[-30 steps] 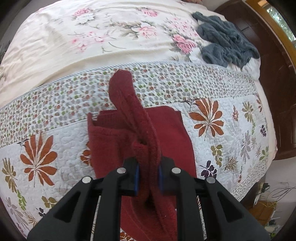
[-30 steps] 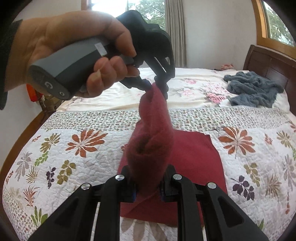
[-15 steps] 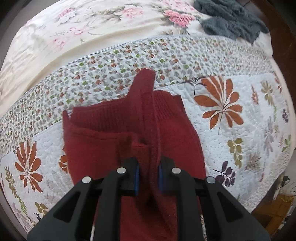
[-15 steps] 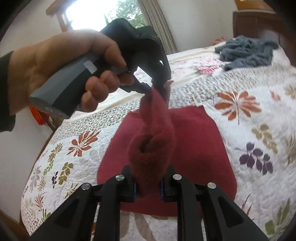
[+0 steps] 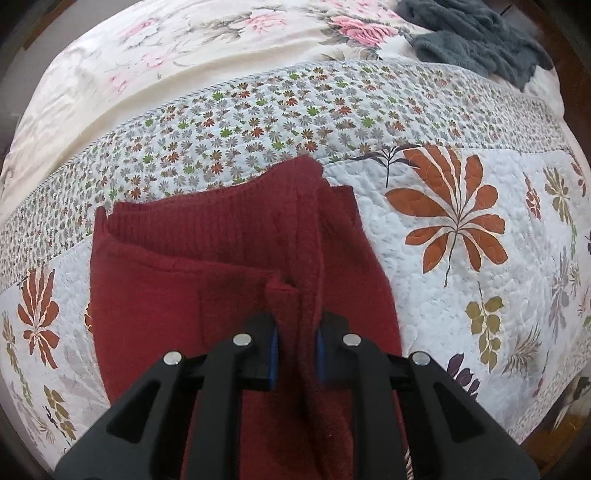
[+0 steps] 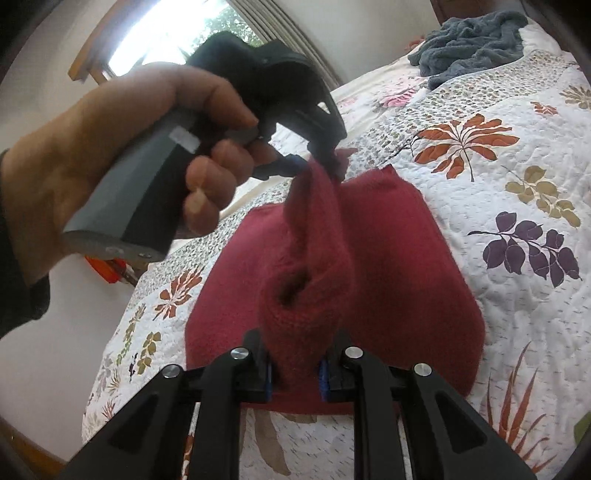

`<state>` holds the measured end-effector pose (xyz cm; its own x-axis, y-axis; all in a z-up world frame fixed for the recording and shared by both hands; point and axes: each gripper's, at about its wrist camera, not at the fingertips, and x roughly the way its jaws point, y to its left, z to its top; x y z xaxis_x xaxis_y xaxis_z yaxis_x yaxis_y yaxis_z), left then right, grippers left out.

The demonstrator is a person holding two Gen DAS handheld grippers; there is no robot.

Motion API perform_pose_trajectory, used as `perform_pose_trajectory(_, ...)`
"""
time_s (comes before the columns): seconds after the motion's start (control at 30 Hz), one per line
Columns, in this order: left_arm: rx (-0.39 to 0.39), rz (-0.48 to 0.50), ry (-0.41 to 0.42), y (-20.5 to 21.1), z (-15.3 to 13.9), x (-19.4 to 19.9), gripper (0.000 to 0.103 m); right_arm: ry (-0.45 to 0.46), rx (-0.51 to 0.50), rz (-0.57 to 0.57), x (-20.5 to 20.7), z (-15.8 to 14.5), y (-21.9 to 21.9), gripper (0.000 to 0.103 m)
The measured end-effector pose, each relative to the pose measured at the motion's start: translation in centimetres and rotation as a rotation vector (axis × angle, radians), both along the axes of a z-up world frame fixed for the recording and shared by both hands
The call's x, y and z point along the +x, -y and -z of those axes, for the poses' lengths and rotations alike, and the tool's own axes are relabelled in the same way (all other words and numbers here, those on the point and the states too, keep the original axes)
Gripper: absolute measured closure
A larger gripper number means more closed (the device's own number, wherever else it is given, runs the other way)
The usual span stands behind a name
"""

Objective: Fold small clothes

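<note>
A dark red knitted garment (image 5: 192,284) lies partly flat on the flowered quilt (image 5: 461,295). One strip of it is lifted off the bed and stretched between both grippers. My left gripper (image 5: 295,354) is shut on one end of that strip. My right gripper (image 6: 295,369) is shut on the bunched other end. In the right wrist view a hand (image 6: 122,147) holds the left gripper (image 6: 325,162) above the far edge of the red garment (image 6: 406,266), with the strip running down from it.
A crumpled grey-blue garment (image 5: 476,40) lies at the far right of the bed, on the cream sheet with pink flowers (image 5: 184,62); the same grey-blue garment (image 6: 476,40) shows in the right wrist view. A window (image 6: 173,33) is behind. The quilt's edge (image 6: 122,354) drops off at left.
Both grippers have come lower and closer to the bed with the red strip still held. The strip hangs shorter and the flat part of the garment fills more of both views.
</note>
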<state>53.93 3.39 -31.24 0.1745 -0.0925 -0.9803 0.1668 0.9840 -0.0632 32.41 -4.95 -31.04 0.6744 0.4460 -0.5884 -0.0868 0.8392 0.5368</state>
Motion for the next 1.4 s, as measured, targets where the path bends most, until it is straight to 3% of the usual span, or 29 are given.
perform_pose_trajectory(0.33, 0.008, 0.014, 0.043, 0.6, -0.2, -0.7, 0.089, -0.049, 0.038, -0.003, -0.3, 0.4, 0.8, 0.086)
perform_pose_trajectory(0.8, -0.038, -0.007, 0.077, 1.0, 0.1, -1.0, 0.09, -0.072, 0.055, 0.011, -0.4, 0.6, 2.0, 0.086)
perform_pose_trajectory(1.07, -0.005, -0.003, 0.107, 2.3, 1.0, -1.5, 0.089, -0.094, 0.079, 0.021, -0.3, 1.1, 2.6, 0.085)
perform_pose_trajectory(1.13, 0.0, 0.0, 0.112, 2.6, 1.3, -1.6, 0.083, -0.11, 0.098, 0.033, 0.0, 1.5, 3.0, 0.079)
perform_pose_trajectory(1.27, -0.071, -0.012, 0.129, 2.5, 1.7, -1.8, 0.075, -0.127, 0.119, 0.054, 0.2, 2.1, 3.9, 0.07)
perform_pose_trajectory(1.37, -0.2, -0.027, 0.153, 1.7, 1.4, -1.8, 0.061, -0.134, 0.14, 0.07, 0.3, 2.7, 4.7, 0.057)
perform_pose_trajectory(1.4, -0.23, -0.033, 0.155, 1.4, 1.2, -1.8, 0.05, -0.148, 0.162, 0.076, 0.4, 3.1, 5.1, 0.055)
